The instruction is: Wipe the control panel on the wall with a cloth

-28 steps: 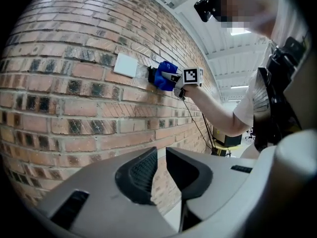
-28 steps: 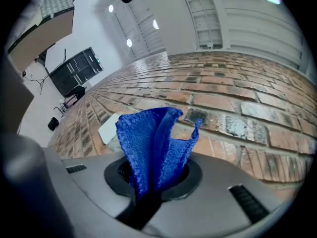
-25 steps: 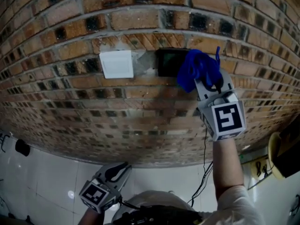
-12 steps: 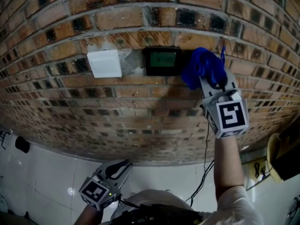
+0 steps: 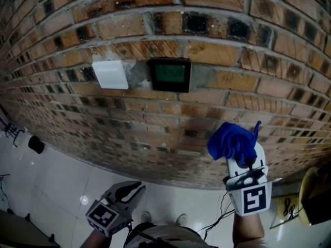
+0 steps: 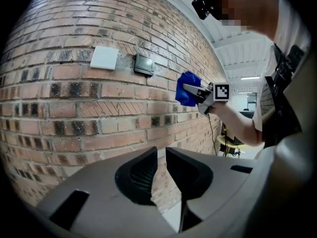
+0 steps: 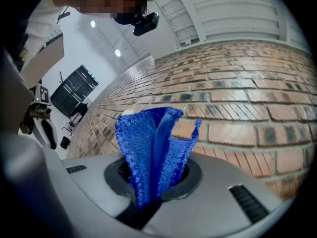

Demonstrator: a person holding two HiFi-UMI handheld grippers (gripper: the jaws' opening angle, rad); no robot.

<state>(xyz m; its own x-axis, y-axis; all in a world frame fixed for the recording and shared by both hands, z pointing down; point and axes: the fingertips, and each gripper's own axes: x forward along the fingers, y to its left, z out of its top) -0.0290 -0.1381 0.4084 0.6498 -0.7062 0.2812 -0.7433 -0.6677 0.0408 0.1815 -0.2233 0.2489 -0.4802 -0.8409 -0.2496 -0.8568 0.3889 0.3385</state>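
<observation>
Gripping the blue cloth (image 7: 148,143) hard, the right tool (image 7: 154,180) has its jaws clenched on the bunched lower end, so the fabric stands up out of them in folds. From the head view that cloth sits in front of the brick wall (image 5: 269,61), down and to the right of the control panel (image 5: 169,74) and clearly off it. Can't tell if it's actually touching the bricks. The panel is a dark little box with a greenish screen, mounted on the wall just beside a white cover plate (image 5: 110,74) on its left. The left tool (image 6: 161,168) hangs way lower, over the white tiled floor (image 5: 62,185), jaws only a narrow slit apart with nothing between them.
</observation>
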